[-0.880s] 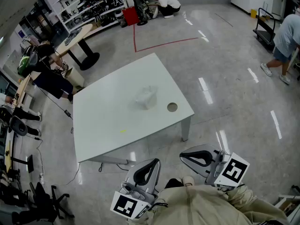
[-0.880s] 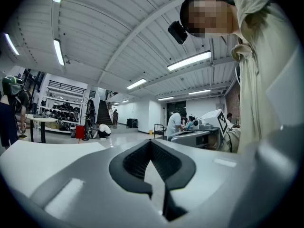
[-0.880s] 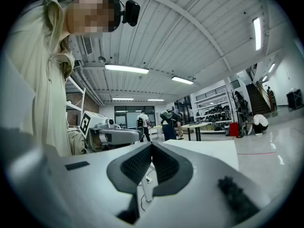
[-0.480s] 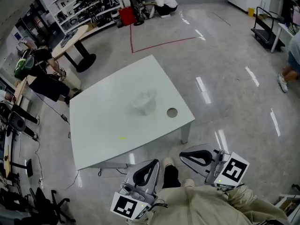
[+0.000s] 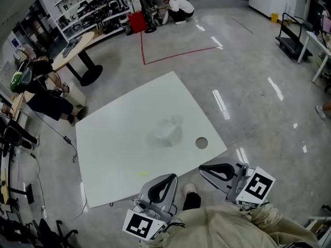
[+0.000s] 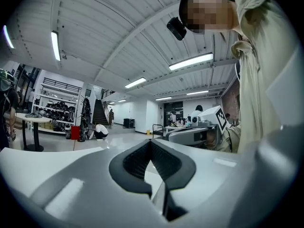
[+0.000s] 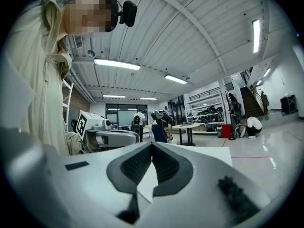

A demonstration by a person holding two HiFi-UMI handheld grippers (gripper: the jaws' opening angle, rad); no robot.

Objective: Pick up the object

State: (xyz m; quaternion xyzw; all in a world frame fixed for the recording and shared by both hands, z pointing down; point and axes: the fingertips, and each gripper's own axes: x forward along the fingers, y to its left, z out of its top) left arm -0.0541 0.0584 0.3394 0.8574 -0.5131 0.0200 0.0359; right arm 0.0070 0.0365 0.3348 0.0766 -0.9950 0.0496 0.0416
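Observation:
A crumpled, clear, whitish object [image 5: 168,131] lies near the middle of the white table [image 5: 114,138]. Both grippers hang low in front of the person, short of the table's near edge and apart from the object. My left gripper [image 5: 172,177] has its jaws closed tip to tip with nothing between them, which also shows in the left gripper view [image 6: 151,142]. My right gripper [image 5: 202,168] is likewise shut and empty, its jaws meeting in the right gripper view [image 7: 152,144]. Both gripper cameras look upward at the ceiling, and the object is out of their sight.
A round hole [image 5: 201,143] sits in the table near its right corner. A red tape line [image 5: 170,55] marks the glossy floor beyond. A person [image 5: 44,94] stands by a round table [image 5: 77,45] at the left. Shelves [image 5: 93,6] and a crouching person [image 5: 178,6] are at the back.
The table and the crumpled object have drifted lower and closer in the head view. Both grippers keep their place at the bottom of the picture, still shut.

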